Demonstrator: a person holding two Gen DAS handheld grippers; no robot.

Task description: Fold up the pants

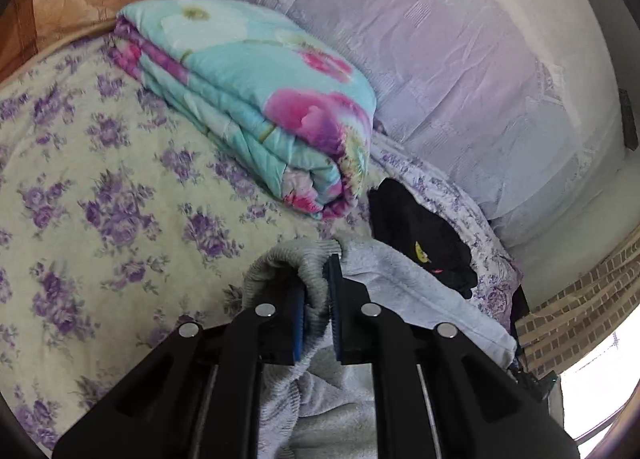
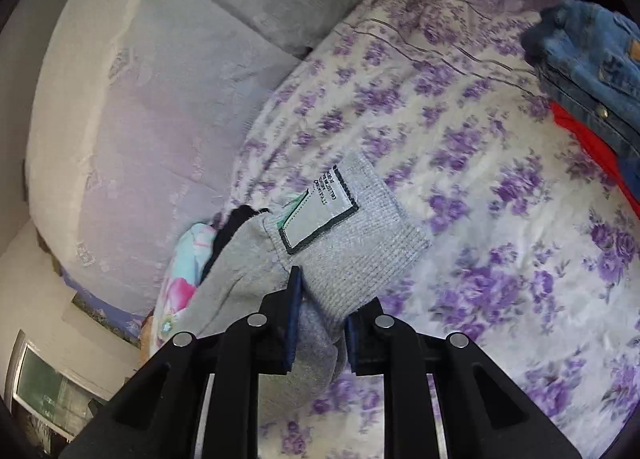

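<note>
Both the left hand-held gripper and right hand-held gripper are clamped on the ribbed waistband of the grey pants, lifted above the bed; the thick cloth could slip out, I think, if pulled unevenly.

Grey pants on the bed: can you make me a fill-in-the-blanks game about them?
1. Both grippers are shut on the ribbed waistband of the grey ____.
2. The flowers on the bedspread are ____.
3. In the right wrist view, a white ____ is sewn inside the waistband.
4. The folded quilt is turquoise with ____ flowers.

Missing words: pants; purple; label; pink
</note>
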